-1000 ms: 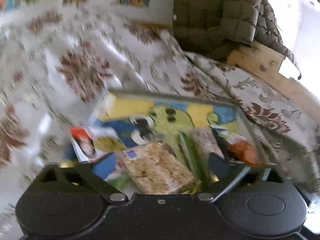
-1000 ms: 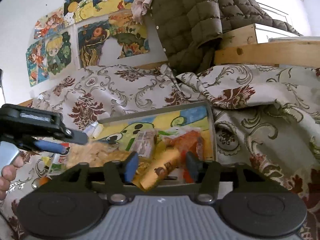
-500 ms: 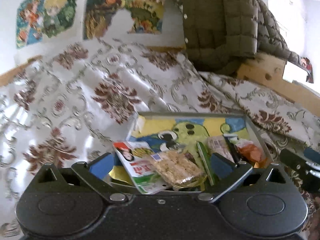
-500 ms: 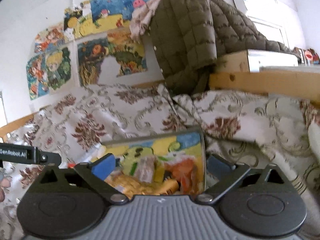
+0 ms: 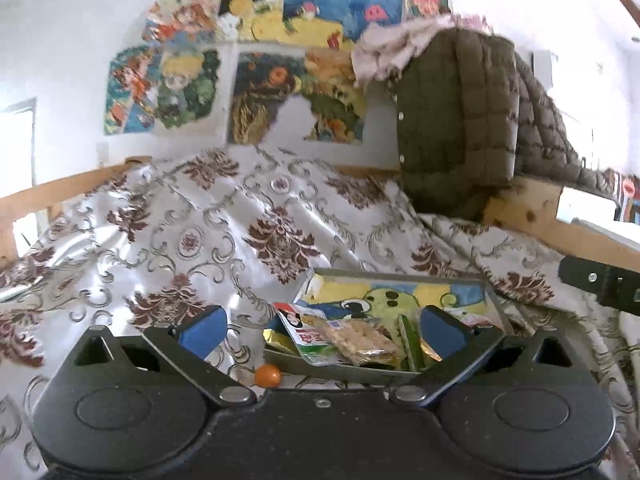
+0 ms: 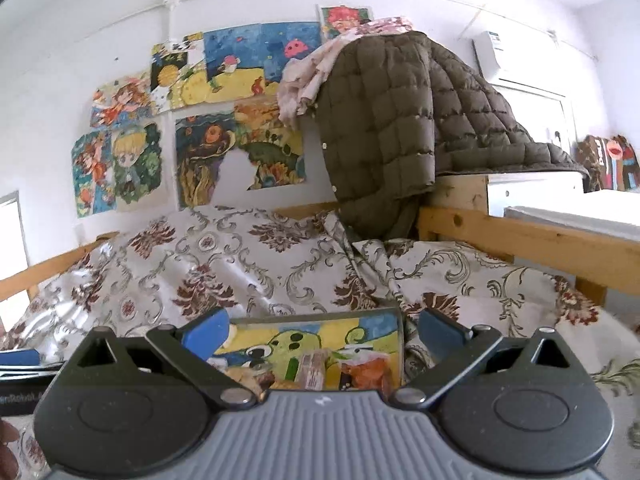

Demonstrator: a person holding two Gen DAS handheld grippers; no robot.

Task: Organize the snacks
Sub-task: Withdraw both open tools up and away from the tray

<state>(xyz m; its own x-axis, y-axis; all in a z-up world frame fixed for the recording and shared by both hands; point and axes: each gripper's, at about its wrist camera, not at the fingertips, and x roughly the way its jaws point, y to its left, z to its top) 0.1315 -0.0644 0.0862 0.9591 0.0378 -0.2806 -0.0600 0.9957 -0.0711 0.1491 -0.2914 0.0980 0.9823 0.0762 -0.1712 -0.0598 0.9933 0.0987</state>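
Left claw [image 5: 320, 330]: jaws wide, nothing between the pads.
Right claw [image 6: 320, 332]: jaws wide, empty.
Tray [image 5: 494, 300]: on the bed's patterned bedspread [image 5: 240, 220], holding the snack packets [image 5: 360, 338].
Orange ball [image 5: 268, 375]: just outside the tray's near edge, possibly a candy.

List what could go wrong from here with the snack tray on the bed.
1. The tray sits on rumpled, sloping bedding, so a nudge could tip or slide it.
2. The snack packets are heaped at the tray's near end and could spill over the rim.
3. A small orange ball lies loose on the cloth beside the tray; it may roll off or get left out.
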